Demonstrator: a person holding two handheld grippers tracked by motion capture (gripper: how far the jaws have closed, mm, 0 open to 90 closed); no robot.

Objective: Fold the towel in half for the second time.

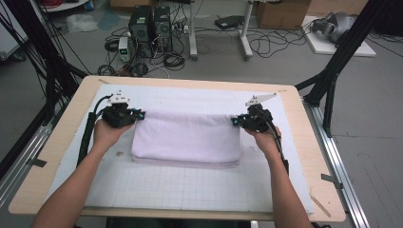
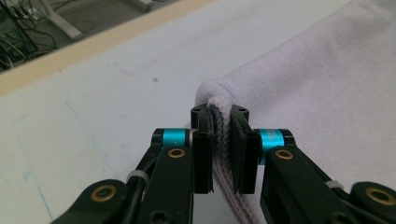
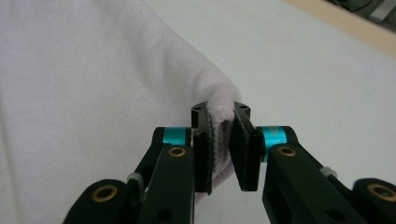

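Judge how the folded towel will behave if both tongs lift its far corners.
The towel is probably floppy: its middle would sag between the left tongs and right tongs. Its fuzzy pile likely resists slipping. The stacked layers at its near edge may unfold.

Both my forearms reach in from the near edge and spread outward. My left hand point(image 1: 105, 133) carries the left gripper point(image 1: 140, 114), jaws pointing inward toward the right one. My right hand point(image 1: 264, 137) carries the right gripper point(image 1: 234, 121), jaws pointing back toward the left. On each, the jaws stand nearly together, clamped on a folded towel point(image 1: 186, 137) corner that sits between the fingers point(image 2: 203, 154).
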